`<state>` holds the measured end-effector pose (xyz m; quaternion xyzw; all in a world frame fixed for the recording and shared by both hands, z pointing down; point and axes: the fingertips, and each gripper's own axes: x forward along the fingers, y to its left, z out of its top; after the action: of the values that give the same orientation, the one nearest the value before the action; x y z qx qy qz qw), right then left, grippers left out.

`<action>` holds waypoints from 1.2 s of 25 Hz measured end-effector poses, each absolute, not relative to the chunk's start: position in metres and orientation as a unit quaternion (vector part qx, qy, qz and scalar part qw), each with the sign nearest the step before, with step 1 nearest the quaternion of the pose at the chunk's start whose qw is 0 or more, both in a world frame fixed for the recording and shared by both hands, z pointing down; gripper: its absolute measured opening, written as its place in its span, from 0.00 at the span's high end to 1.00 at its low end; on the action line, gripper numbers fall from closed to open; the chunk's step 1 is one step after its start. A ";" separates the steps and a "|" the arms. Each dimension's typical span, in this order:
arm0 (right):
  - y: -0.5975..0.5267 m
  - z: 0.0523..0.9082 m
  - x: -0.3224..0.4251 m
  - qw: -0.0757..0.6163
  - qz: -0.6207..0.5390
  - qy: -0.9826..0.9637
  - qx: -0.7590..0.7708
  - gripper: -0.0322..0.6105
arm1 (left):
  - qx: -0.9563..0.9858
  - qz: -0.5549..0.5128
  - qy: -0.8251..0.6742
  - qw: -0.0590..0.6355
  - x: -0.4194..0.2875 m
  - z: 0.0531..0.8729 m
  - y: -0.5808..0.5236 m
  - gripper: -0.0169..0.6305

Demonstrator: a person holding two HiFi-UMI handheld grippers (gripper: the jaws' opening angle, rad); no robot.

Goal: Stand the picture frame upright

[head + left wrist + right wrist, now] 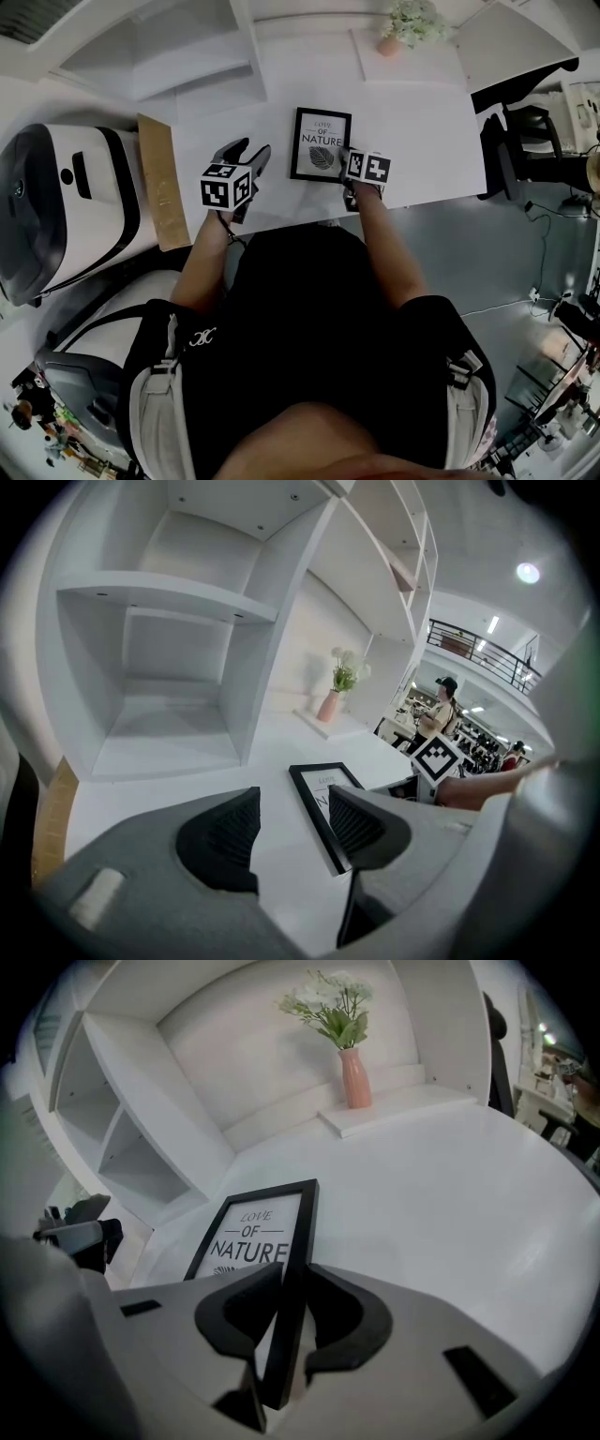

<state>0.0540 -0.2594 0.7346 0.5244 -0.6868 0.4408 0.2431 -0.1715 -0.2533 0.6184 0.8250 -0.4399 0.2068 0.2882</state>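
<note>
Grasp step: right gripper (343,157) closes on the frame (321,143), which is still flat

The frame lies face up on the desk (412,103), near the front edge and about at its middle, so it is not standing yet. In the right gripper view I see my jaws at a narrow opening astride the frame's right rail (298,1241), and both pads seem to touch it, so I judge the grasp as made or almost made. My left gripper (248,152) hangs just left of the frame with its jaws moderately apart and nothing between them. Next I think I must lift this right side and turn the frame onto its lower edge. The left gripper can steady the other side so that it does not slide.
</note>
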 end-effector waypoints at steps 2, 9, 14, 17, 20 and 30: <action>-0.259 0.735 0.055 0.238 0.451 -0.687 0.518 0.82 | 0.826 0.206 -0.438 0.287 -0.168 0.618 -0.252 0.61; -0.260 0.736 0.055 0.234 0.480 -0.688 0.492 0.83 | 0.824 0.197 -0.435 0.304 -0.153 0.619 -0.246 0.61; -0.259 0.735 0.056 0.225 0.499 -0.703 0.454 0.83 | 0.826 0.194 -0.431 0.308 -0.141 0.617 -0.243 0.61; -0.259 0.736 0.057 0.197 0.529 -0.702 0.433 0.84 | 0.822 0.178 -0.436 0.319 -0.139 0.614 -0.245 0.61; -0.258 0.735 0.059 0.171 0.559 -0.698 0.413 0.84 | 0.815 0.154 -0.438 0.346 -0.138 0.614 -0.245 0.61; -0.260 0.735 0.057 0.170 0.559 -0.706 0.401 0.84 | 0.803 0.137 -0.432 0.386 -0.139 0.621 -0.245 0.61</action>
<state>0.0570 -0.2600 0.7346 0.4011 -0.7055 0.5589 0.1702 -0.1387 -0.2449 0.6213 0.8034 -0.4320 0.1367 0.3864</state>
